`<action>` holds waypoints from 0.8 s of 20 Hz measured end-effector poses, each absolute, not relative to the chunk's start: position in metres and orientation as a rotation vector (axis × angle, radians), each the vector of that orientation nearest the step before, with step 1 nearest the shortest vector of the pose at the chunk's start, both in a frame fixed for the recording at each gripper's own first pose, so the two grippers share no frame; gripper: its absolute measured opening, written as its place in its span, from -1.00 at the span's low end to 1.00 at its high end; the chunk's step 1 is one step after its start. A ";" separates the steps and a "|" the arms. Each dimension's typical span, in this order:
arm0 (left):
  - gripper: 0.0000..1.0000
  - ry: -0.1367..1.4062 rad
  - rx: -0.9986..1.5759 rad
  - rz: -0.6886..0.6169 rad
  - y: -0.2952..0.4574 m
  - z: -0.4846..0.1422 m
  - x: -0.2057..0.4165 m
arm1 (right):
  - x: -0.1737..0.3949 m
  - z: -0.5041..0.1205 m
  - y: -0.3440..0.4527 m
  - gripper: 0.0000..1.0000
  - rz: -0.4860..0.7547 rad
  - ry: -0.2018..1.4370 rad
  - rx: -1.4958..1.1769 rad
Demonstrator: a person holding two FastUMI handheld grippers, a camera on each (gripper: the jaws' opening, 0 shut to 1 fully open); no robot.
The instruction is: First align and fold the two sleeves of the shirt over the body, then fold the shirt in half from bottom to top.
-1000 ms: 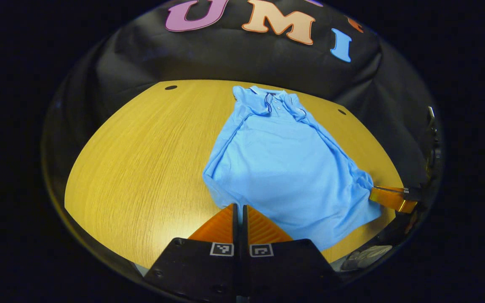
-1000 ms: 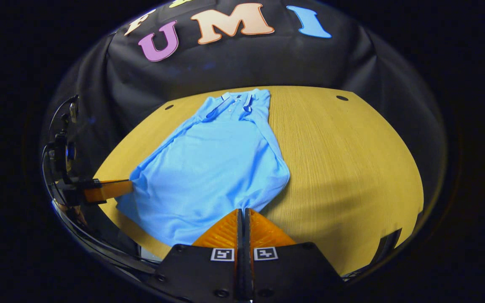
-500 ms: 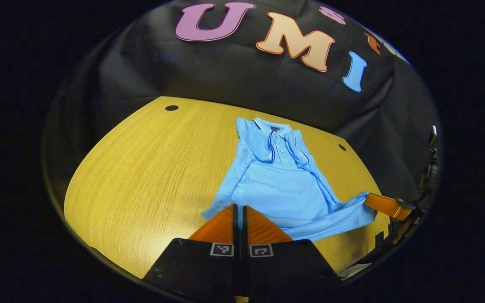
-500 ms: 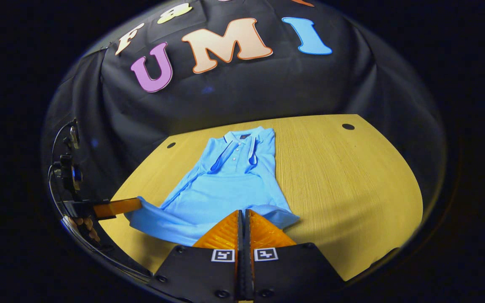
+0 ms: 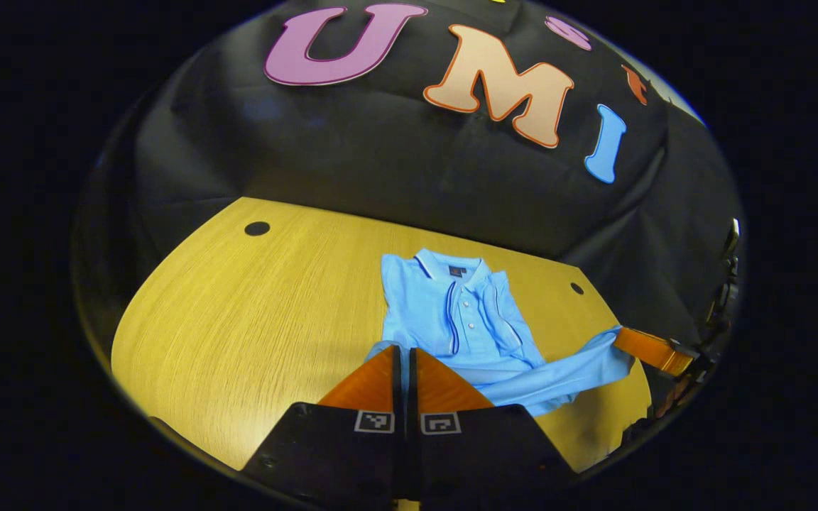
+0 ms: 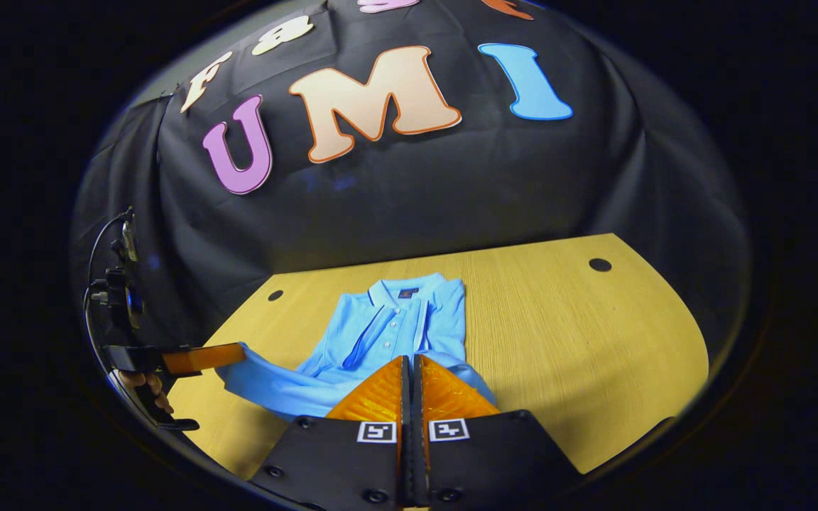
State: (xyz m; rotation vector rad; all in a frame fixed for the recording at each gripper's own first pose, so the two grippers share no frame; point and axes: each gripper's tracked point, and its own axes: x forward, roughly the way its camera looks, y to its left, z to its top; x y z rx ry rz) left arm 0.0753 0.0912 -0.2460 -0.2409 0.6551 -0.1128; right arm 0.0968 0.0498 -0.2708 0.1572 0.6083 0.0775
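We pinch the shirt's [image 5: 462,319] hem in both closed grippers [image 5: 402,355] [image 6: 409,365], lifted toward its collar [image 6: 402,292] above the tabletop [image 5: 253,312].

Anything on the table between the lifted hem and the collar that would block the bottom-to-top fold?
Nothing visible. The left gripper and right gripper each pinch the shirt hem, and only the shirt's own body lies between the hem and the collar. The table beside it is bare wood.

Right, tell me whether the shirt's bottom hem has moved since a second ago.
Yes. The hem has been carried up toward the collar, covering most of the body; both grippers, left and right, are shut on it.
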 end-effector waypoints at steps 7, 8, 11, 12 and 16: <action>-1.00 0.599 -0.228 -0.131 0.094 -0.250 0.172 | 0.182 -0.289 0.043 -0.95 0.049 0.561 0.151; -1.00 0.595 -0.237 -0.135 0.093 -0.255 0.185 | 0.200 -0.296 0.039 -0.96 0.038 0.551 0.147; -1.00 0.596 -0.218 -0.147 0.092 -0.273 0.222 | 0.239 -0.320 0.033 -0.95 0.006 0.559 0.155; -1.00 0.590 -0.199 -0.152 0.092 -0.279 0.232 | 0.248 -0.328 0.031 -0.95 -0.008 0.564 0.155; -1.00 0.602 -0.171 -0.153 0.093 -0.315 0.260 | 0.278 -0.366 0.023 -0.96 -0.065 0.583 0.152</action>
